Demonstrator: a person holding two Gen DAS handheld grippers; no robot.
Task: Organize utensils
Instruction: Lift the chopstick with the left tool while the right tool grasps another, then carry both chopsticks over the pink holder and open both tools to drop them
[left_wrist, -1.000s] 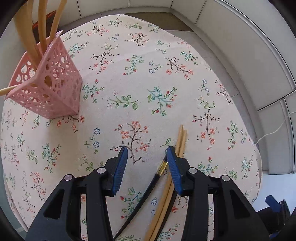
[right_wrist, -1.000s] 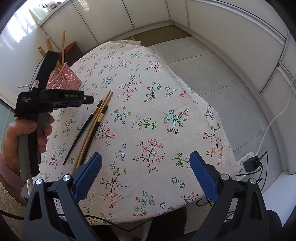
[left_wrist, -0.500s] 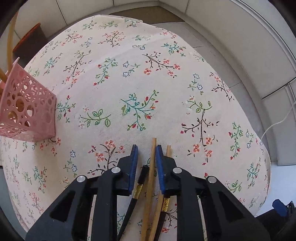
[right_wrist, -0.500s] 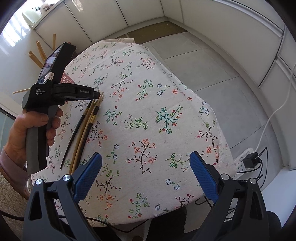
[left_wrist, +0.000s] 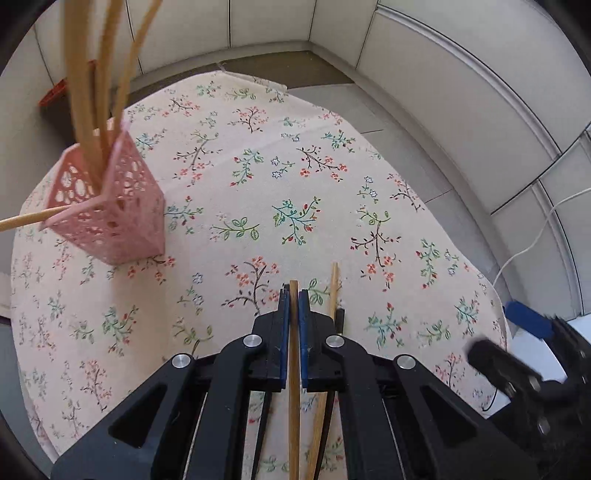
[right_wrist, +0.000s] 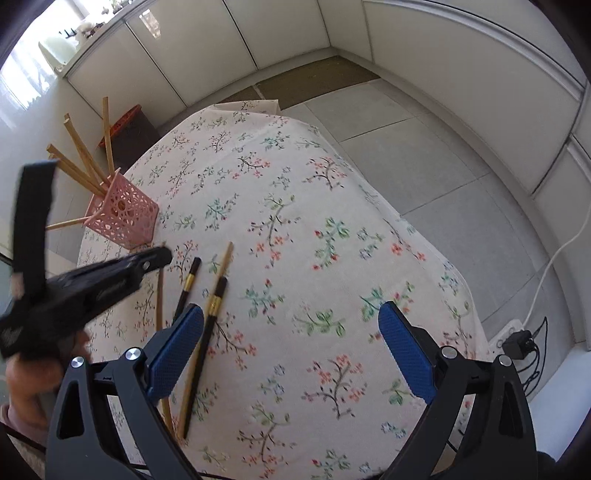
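The left hand-held gripper (left_wrist: 293, 295) is clenched on a wooden chopstick (left_wrist: 294, 391); the blue pads press both sides of the stick, whose tip projects just past them. In the right wrist view this same gripper (right_wrist: 162, 254) appears blurred at the left, above the table (right_wrist: 332, 206), with the wooden chopstick (right_wrist: 159, 295) running down and back from its jaws.

The right hand-held gripper (right_wrist: 291, 339) is released, its blue pads set wide apart, nothing between them. It hangs over the near edge of the table.

Three chopsticks lie on the floral tablecloth (left_wrist: 258, 184), near the held one: a second wooden chopstick (right_wrist: 221, 266) and two black chopsticks with gold bands (right_wrist: 212, 321), (right_wrist: 187, 286). The longer black one lies alongside the second wooden chopstick; whether they touch cannot be told.

A pink perforated holder (left_wrist: 110, 210) stands on the far left part of the table, well apart from the loose chopsticks. Several wooden chopsticks (right_wrist: 83, 158) stand in it, fanned outward, and one (right_wrist: 64, 223) sticks out sideways to the left.

A white cable (right_wrist: 557, 254) runs across the floor at right.
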